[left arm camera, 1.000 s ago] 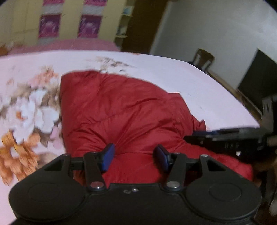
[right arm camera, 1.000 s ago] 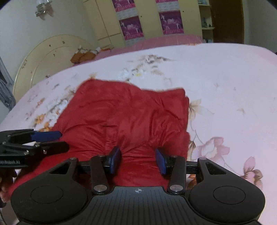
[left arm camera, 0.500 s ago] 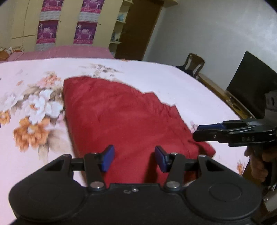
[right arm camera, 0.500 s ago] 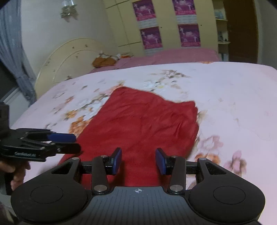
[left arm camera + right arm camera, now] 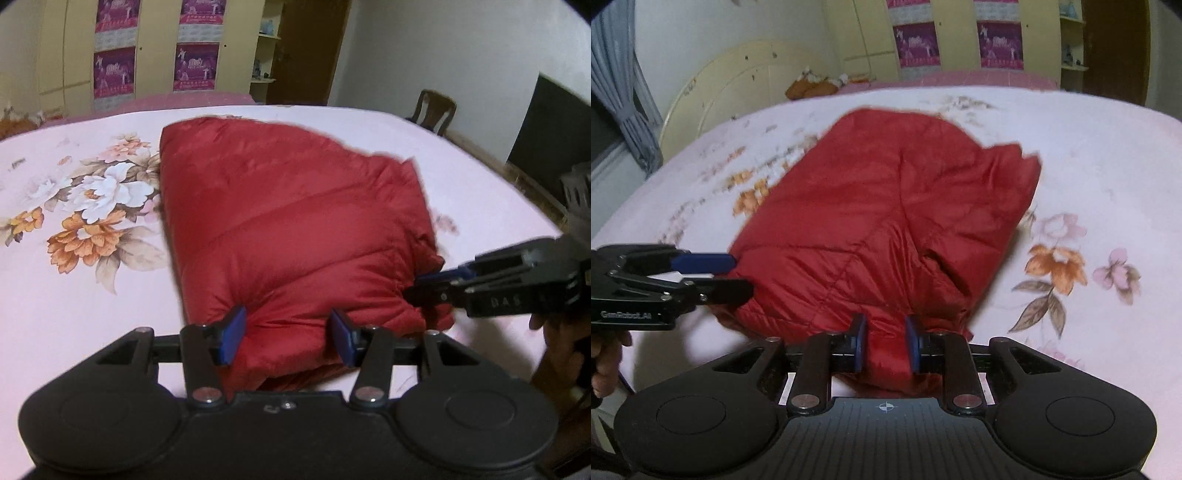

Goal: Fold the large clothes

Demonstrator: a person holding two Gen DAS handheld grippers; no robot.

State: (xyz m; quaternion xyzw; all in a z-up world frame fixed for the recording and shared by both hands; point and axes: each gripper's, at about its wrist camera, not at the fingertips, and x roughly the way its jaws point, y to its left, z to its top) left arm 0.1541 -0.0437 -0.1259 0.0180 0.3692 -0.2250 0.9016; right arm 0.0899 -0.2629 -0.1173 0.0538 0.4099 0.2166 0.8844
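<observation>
A red padded jacket (image 5: 295,229) lies folded on the pink flowered bed sheet (image 5: 92,295). It also shows in the right wrist view (image 5: 886,221). My left gripper (image 5: 288,336) is open, its blue pads either side of the jacket's near edge. It appears at the left of the right wrist view (image 5: 724,275), at the jacket's near left corner. My right gripper (image 5: 884,345) has its jaws narrowed on a bunch of the jacket's near edge. It shows from the side in the left wrist view (image 5: 428,284), at the jacket's near right corner.
The bed (image 5: 1108,155) fills both views. A cream headboard (image 5: 738,85) and grey curtain (image 5: 624,85) stand at the left. Yellow wardrobes (image 5: 147,55), a dark door (image 5: 306,51), a wooden chair (image 5: 436,110) and a black screen (image 5: 554,125) line the room.
Both grippers came back down to the jacket's near edge after lifting away. The right gripper's jaws have narrowed on the fabric. The jacket now bulges near the grippers.
</observation>
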